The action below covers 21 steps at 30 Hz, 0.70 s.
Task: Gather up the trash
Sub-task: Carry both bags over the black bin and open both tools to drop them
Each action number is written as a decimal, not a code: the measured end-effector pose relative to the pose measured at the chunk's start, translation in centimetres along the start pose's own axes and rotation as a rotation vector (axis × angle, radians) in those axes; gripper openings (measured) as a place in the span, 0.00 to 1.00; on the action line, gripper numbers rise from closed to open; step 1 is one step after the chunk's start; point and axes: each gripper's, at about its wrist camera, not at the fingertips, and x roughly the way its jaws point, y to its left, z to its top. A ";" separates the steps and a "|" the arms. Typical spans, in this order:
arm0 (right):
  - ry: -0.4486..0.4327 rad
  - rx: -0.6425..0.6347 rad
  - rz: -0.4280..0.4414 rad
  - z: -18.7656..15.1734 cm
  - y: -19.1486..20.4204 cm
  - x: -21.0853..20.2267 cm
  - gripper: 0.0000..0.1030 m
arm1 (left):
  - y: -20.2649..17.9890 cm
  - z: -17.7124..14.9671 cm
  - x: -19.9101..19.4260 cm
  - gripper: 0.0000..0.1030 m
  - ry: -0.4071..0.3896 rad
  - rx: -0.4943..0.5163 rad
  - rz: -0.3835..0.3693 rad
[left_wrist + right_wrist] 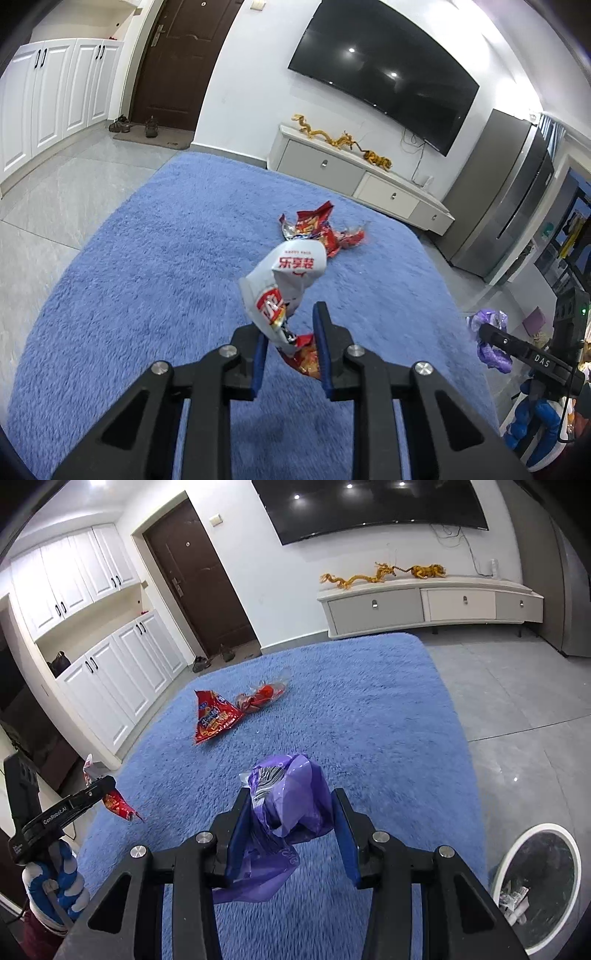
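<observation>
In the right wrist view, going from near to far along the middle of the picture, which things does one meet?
Right gripper with the purple bag between its fingers → red snack wrapper on the blue rug → twisted red wrapper → brown door.

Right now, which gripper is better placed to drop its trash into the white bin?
Right. The white bin sits just beside the right gripper, which carries the purple bag. The left gripper, with the white wrapper, is farther away.

Left tongs (pixel 290 345) and right tongs (pixel 291 834) both point forward, each clamped around something.
</observation>
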 end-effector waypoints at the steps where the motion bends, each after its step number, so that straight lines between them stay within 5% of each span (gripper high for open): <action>1: -0.007 -0.001 -0.001 0.0 0.0 -0.5 0.39 | -0.2 -0.1 -0.6 0.21 -0.007 0.004 -0.002; 11: -0.119 -0.020 -0.039 -0.4 -0.4 -6.7 0.39 | -1.8 0.4 -5.5 0.21 -0.083 0.030 -0.003; 21: -0.212 0.069 -0.107 -1.7 -5.5 -11.9 0.39 | -9.4 0.8 -5.4 0.21 -0.067 0.128 -0.089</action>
